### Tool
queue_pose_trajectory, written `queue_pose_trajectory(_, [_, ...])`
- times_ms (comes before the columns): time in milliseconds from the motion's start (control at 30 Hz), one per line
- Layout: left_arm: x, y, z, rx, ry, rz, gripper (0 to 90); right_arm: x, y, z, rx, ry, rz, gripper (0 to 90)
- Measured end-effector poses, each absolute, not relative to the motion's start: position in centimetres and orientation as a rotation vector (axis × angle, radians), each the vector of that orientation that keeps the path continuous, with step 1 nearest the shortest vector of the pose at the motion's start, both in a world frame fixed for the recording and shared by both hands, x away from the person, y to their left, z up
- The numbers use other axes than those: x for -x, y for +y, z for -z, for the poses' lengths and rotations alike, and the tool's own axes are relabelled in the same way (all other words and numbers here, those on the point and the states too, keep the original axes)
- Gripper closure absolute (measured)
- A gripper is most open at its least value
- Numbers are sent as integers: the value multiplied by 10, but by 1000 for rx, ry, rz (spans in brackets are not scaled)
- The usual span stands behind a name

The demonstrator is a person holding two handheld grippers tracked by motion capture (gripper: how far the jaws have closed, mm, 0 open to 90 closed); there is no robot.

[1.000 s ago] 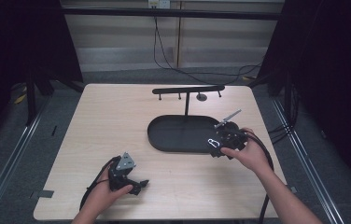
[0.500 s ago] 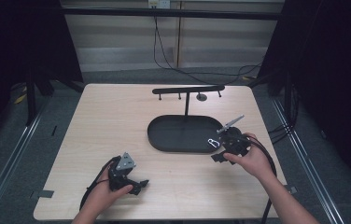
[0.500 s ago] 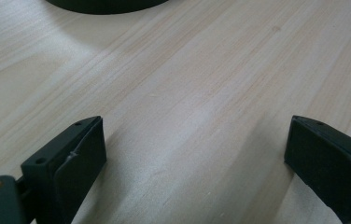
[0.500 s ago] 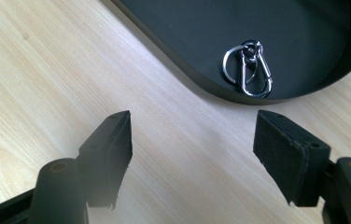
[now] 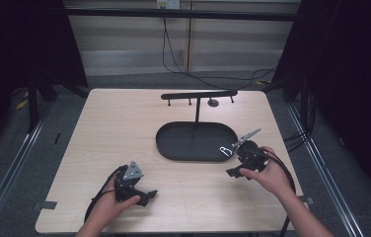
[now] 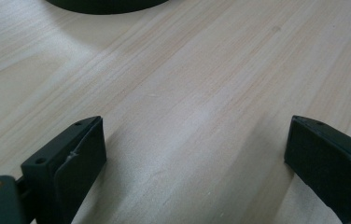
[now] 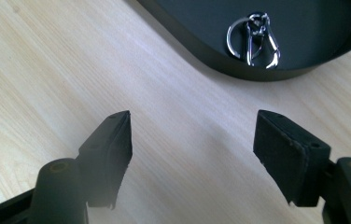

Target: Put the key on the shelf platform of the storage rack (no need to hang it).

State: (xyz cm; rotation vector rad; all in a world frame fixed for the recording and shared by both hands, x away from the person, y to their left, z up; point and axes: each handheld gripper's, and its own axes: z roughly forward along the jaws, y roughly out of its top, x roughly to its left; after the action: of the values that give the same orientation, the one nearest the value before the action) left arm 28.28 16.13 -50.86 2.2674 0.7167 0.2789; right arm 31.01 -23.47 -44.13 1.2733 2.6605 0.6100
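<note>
A black oval tray (image 5: 173, 143) lies at the table's middle, with a silver key ring and carabiner (image 5: 224, 151) at its right end. The same key ring (image 7: 253, 39) lies inside the tray (image 7: 201, 51) just beyond my right gripper (image 7: 192, 140), whose jaws stand wide apart over bare wood. My right gripper (image 5: 236, 170) sits on the table just right of the tray's rim. My left gripper (image 5: 146, 195) rests near the front left of the table, open (image 6: 194, 154), with nothing between its jaws.
A black stand with a horizontal bar and small pegs (image 5: 198, 95) rises behind the tray. The wooden table (image 5: 114, 123) is bare across its left half. Cables trail from both grippers toward the front edge.
My right gripper has drawn back from over the tray's right end toward the front, leaving the key ring lying in the tray. The left gripper has not moved.
</note>
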Motion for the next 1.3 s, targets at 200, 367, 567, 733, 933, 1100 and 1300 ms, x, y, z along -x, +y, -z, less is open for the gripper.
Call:
queue_pose_trajectory(200, [-283, 161, 509, -2266, 717, -279, 51, -306, -238, 445, -1274, 2664, -610, 285])
queue_pose_trajectory(367, [-283, 161, 509, -2267, 718, -279, 51, -302, -242, 449, -1286, 2663, -618, 285])
queue_pose_trajectory(567, [-283, 161, 509, -2267, 717, -279, 51, -296, -247, 453, -1294, 2663, -619, 284])
queue_pose_trajectory(733, [-283, 161, 509, -2268, 717, -279, 51, -292, -250, 461, -1308, 2668, -631, 287])
queue_pose_trajectory(933, [-283, 161, 509, -2266, 717, -279, 52, -289, -252, 465, -1310, 2667, -624, 287])
queue_pose_trajectory(1100, [-283, 161, 509, -2267, 717, -278, 51, -287, -252, 469, -1309, 2678, -621, 287])
queue_pose_trajectory(1300, [-283, 161, 509, -2265, 716, -277, 51, -285, -253, 470, -1308, 2679, -618, 290])
